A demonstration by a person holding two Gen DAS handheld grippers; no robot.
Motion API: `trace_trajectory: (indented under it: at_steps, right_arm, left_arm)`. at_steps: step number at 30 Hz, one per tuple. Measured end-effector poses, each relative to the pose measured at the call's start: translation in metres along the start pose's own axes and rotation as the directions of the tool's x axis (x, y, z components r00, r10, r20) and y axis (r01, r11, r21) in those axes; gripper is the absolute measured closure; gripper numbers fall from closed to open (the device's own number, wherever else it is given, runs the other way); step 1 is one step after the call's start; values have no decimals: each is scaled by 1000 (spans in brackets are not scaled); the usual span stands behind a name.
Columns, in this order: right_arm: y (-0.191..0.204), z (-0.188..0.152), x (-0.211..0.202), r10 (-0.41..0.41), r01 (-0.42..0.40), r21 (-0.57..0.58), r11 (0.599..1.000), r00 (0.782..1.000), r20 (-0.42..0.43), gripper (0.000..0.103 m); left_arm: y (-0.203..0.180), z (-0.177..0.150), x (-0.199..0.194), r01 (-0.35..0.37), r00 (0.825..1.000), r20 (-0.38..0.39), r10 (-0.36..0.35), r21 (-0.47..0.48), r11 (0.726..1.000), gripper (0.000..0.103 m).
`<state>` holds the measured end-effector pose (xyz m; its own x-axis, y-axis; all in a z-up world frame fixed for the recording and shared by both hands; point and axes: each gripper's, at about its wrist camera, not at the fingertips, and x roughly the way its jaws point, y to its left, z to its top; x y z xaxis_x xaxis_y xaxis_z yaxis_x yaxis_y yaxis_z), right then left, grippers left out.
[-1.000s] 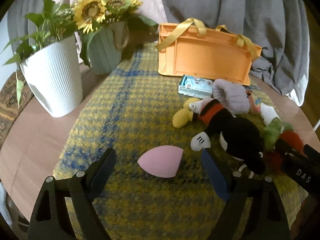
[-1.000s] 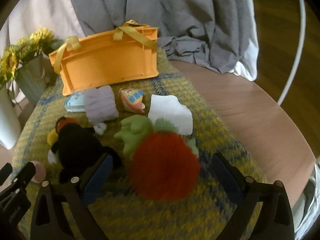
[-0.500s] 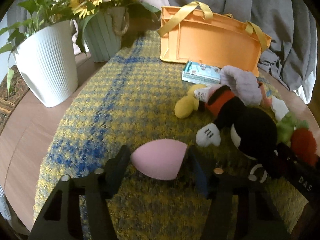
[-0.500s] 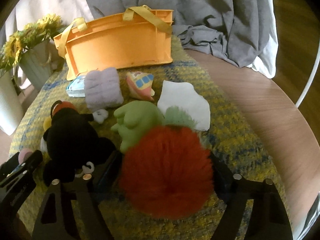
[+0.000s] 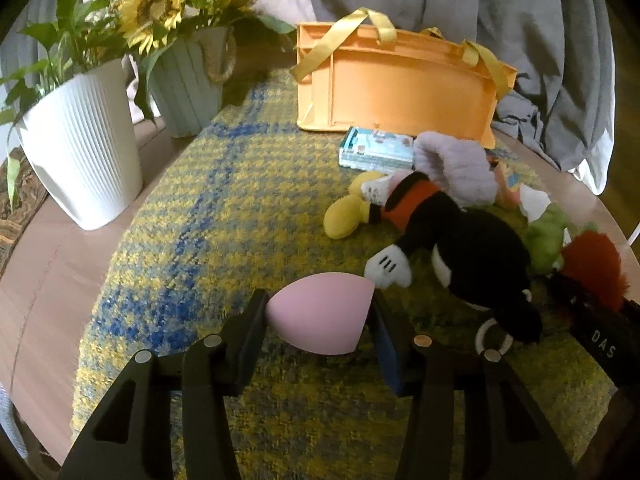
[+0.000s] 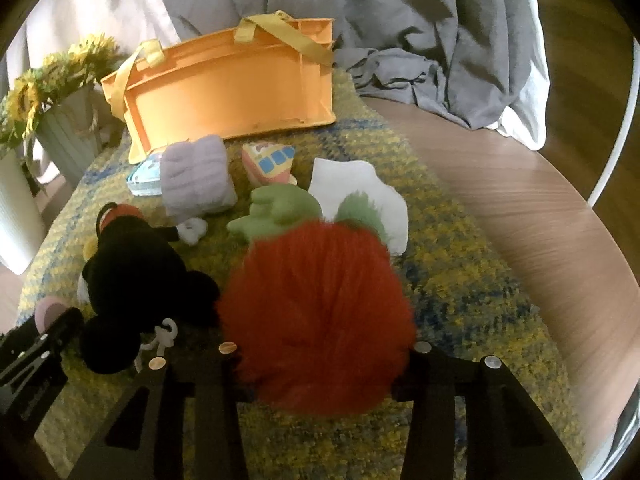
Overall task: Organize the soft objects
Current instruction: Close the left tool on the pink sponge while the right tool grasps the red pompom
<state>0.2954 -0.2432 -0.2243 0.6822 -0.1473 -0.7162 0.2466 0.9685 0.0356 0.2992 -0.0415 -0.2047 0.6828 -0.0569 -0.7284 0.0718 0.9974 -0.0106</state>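
A pink egg-shaped sponge (image 5: 316, 320) lies on the yellow-and-blue woven mat (image 5: 200, 220). My left gripper (image 5: 318, 304) is closing on it, and both pads touch its sides. In the right wrist view, a red furry plush (image 6: 320, 300) with green parts (image 6: 280, 208) fills my right gripper (image 6: 320, 340). Those jaws are closing too, and fur bulges over the fingers and hides the pads. A black mouse plush (image 5: 472, 248) lies between the two grippers. The orange tote (image 6: 228, 88) stands open on its side at the back of the mat.
A lilac folded cloth (image 6: 196, 176), a small boat-shaped plush (image 6: 272, 160), a white cloth (image 6: 360, 188) and a tissue pack (image 5: 376, 148) lie before the tote. A white planter (image 5: 80, 152) and a sunflower vase (image 5: 188, 84) stand at left. Grey fabric (image 6: 420, 20) hangs behind the round wooden table (image 6: 540, 220).
Both grippers moved forward and narrowed from wide open. The left one came to grip the pink sponge, and the right one closed around the red furry plush.
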Motion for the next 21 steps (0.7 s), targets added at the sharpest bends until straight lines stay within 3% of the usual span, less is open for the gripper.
trace_trajectory:
  at_steps: [21]
  right_arm:
    - [-2,21,-74,28,-27,-6,1000,986,162,58]
  left_arm:
    - [-9,36,-63,71,986,150,-78,49,996,55]
